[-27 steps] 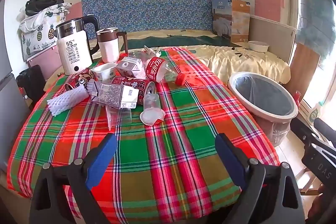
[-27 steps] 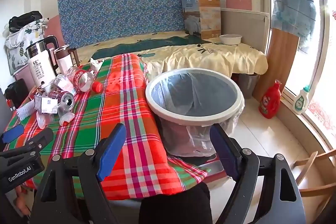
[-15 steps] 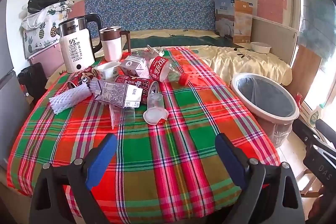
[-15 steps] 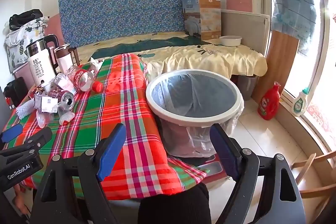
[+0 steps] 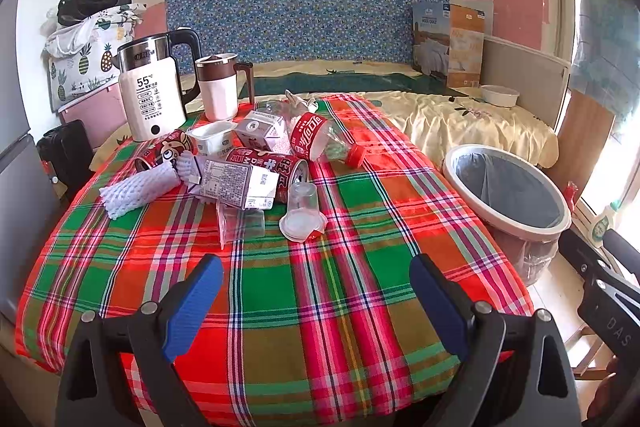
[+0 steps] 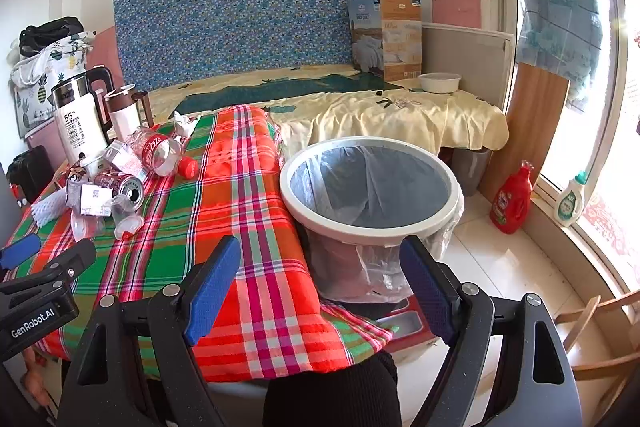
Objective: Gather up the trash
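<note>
A heap of trash lies on the plaid-covered table (image 5: 360, 287): a clear cola bottle (image 5: 320, 141) with a red cap, a red can (image 5: 276, 171), a milk carton (image 5: 236, 183), a white foam net (image 5: 138, 189), a clear plastic cup (image 5: 302, 213) and a yoghurt tub (image 5: 212, 139). My left gripper (image 5: 316, 287) hovers open over the table's near part, short of the heap. A white-rimmed bin (image 6: 370, 187) with a grey liner stands right of the table. My right gripper (image 6: 320, 281) is open and empty above the table corner, in front of the bin.
A white kettle (image 5: 150, 95) and a brown-topped jug (image 5: 218, 89) stand at the table's far left. A bed (image 6: 400, 107) with a cream sheet lies behind. Detergent bottles (image 6: 514, 199) sit on the floor by the window. A wooden chair (image 6: 592, 339) is at the lower right.
The left wrist view has drifted slightly, so the trash heap sits a little farther right and lower in the picture. The right gripper has barely moved. Both stay open.
</note>
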### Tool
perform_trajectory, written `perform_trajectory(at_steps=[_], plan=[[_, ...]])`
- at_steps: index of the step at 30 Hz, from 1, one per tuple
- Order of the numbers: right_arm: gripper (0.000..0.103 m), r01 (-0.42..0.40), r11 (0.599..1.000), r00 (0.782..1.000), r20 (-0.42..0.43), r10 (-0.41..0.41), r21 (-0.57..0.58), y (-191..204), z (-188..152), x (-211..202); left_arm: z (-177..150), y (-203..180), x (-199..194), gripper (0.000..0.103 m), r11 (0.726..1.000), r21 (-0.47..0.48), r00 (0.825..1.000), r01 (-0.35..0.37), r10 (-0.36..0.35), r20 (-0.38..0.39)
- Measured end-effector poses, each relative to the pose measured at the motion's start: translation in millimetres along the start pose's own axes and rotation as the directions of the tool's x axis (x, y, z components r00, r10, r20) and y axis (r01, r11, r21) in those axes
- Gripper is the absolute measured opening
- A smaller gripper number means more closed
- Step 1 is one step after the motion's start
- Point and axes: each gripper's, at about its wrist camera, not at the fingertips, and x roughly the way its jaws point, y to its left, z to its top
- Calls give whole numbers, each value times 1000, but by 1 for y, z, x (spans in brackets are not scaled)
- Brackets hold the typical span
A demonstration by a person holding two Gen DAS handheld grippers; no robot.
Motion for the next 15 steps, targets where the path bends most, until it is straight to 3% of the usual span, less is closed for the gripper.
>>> perform_trajectory(at_steps=[15], plan=[[82,18,1000,1000,7,-17,-10,2,1,-3,0,2,-4,95,1000,-2,1000,-10,10,7]])
